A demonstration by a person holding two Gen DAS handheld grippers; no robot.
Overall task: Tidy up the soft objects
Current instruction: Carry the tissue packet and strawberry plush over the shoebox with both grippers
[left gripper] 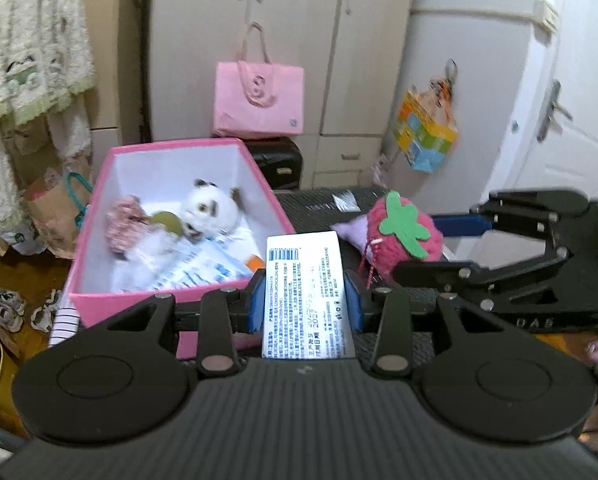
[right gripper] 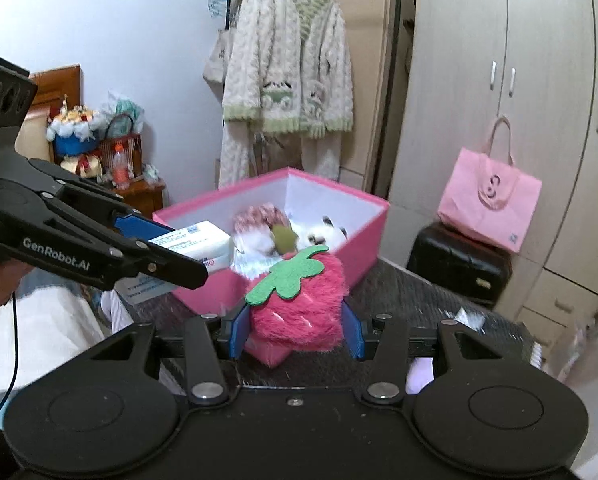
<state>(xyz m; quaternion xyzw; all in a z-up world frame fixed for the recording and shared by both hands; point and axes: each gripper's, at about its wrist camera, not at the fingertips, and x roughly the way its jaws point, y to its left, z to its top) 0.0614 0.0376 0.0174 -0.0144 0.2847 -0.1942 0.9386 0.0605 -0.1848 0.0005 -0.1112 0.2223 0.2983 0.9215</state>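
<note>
My left gripper (left gripper: 305, 300) is shut on a white tissue pack (left gripper: 306, 296) with a barcode, held just in front of the pink storage box (left gripper: 179, 152). In the right wrist view the same tissue pack (right gripper: 203, 242) hovers at the pink storage box's (right gripper: 363, 236) near left rim. My right gripper (right gripper: 297, 330) is shut on a fuzzy pink strawberry plush (right gripper: 299, 304) with a green felt leaf, close to the box's front wall. From the left wrist the strawberry plush (left gripper: 403, 228) shows to the right. Inside the box lie a white plush animal (left gripper: 209, 210), a pink knitted piece (left gripper: 123, 216) and flat packets.
A dark mat (right gripper: 411, 292) covers the surface under the box. A pink tote bag (right gripper: 487, 196) sits on a black case (right gripper: 455, 264) beside beige wardrobes. A fluffy cardigan (right gripper: 287, 64) hangs behind. A paper bag (left gripper: 55, 208) and shoes (left gripper: 7, 308) lie on the floor at left.
</note>
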